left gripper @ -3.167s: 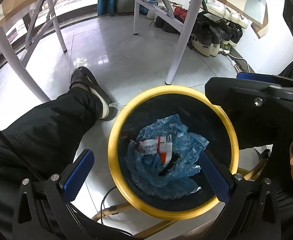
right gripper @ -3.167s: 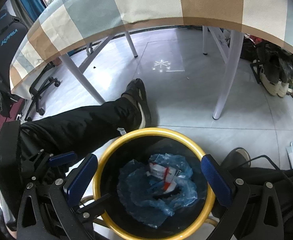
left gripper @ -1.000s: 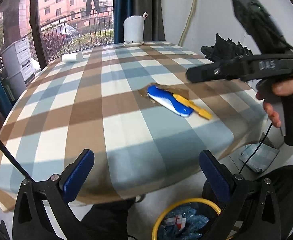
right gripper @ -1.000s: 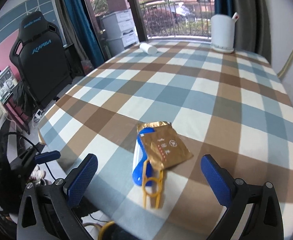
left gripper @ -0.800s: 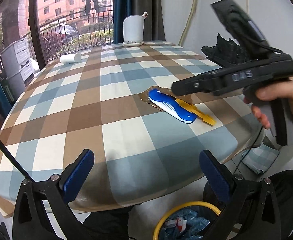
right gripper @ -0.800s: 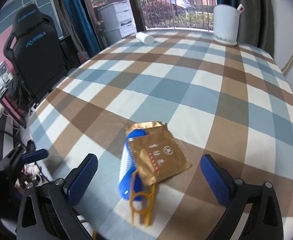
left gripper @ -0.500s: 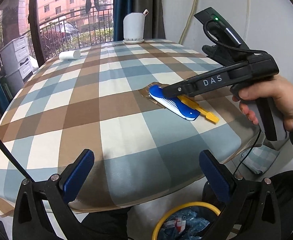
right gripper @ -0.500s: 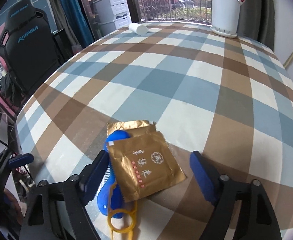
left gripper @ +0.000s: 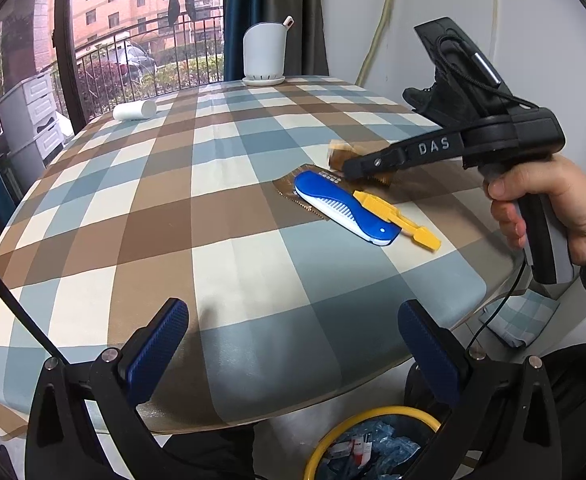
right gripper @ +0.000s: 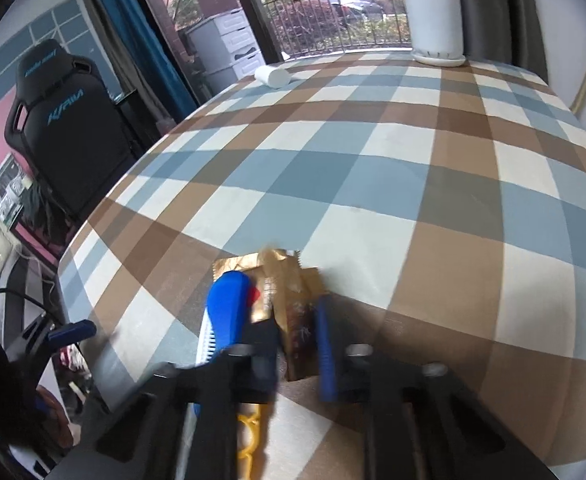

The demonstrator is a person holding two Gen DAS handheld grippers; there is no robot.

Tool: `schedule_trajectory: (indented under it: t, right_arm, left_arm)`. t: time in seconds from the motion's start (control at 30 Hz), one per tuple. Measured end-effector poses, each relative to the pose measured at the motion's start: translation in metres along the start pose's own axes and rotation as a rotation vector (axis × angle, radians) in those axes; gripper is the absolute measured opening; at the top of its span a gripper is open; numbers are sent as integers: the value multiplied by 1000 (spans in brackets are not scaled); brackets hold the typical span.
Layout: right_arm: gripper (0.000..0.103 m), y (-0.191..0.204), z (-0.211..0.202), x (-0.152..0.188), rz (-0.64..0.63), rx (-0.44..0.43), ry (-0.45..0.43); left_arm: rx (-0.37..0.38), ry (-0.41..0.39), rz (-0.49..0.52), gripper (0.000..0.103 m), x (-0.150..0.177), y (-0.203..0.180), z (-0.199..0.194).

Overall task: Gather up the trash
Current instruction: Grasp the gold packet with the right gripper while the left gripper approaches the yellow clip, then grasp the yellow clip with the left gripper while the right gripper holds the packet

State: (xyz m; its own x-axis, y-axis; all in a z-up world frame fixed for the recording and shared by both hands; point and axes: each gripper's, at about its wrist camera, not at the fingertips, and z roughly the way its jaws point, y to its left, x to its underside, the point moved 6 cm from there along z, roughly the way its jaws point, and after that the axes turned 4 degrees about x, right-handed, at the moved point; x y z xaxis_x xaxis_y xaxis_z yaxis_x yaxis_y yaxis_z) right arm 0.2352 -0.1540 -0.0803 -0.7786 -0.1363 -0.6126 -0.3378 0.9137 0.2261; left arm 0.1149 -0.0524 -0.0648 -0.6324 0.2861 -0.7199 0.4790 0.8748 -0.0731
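A gold foil wrapper (right gripper: pixel 289 312) lies on the checked tablecloth (right gripper: pixel 373 184), crumpled and pinched upward between my right gripper's pads. The right gripper (right gripper: pixel 293 340) is shut on it. Seen from the left wrist, a hand holds that gripper (left gripper: pixel 351 170) with its tip down on the wrapper (left gripper: pixel 339 154). My left gripper (left gripper: pixel 293 344) hangs open over the table's near edge with nothing between its fingers. Below the edge is the yellow-rimmed trash bin (left gripper: pixel 377 411), with blue plastic inside.
A blue folding comb (left gripper: pixel 345 210) and a yellow plastic piece (left gripper: pixel 397 220) lie against the wrapper. A white cup (left gripper: pixel 263 54) and a white roll (left gripper: pixel 135 111) sit at the far side. A black chair (right gripper: pixel 69 120) stands left of the table.
My right gripper came down over the gold wrapper and its jaws closed from wide open, crumpling the foil between them. The left gripper stayed put.
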Motion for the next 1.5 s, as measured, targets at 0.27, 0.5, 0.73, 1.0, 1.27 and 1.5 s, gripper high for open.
schedule_trajectory:
  t: [0.27, 0.5, 0.73, 1.0, 1.27, 1.5]
  right_arm:
    - [3, -2, -17, -5, 15, -10, -63]
    - [3, 1, -35, -5, 8, -24, -95]
    - [3, -7, -55, 0, 15, -36, -124]
    - [3, -24, -67, 10, 35, -43, -137]
    - [3, -28, -71, 13, 33, -49, -140]
    - [3, -31, -70, 18, 32, -44, -131]
  left_arm:
    - [-11, 6, -1, 102, -5, -2, 4]
    - [15, 17, 8, 102, -22, -25, 13]
    - [136, 9, -79, 102, -33, -51, 23]
    - [114, 44, -70, 63, -34, -81, 42]
    - [66, 44, -20, 36, -39, -91, 52]
    - [55, 23, 25, 19, -41, -89, 57]
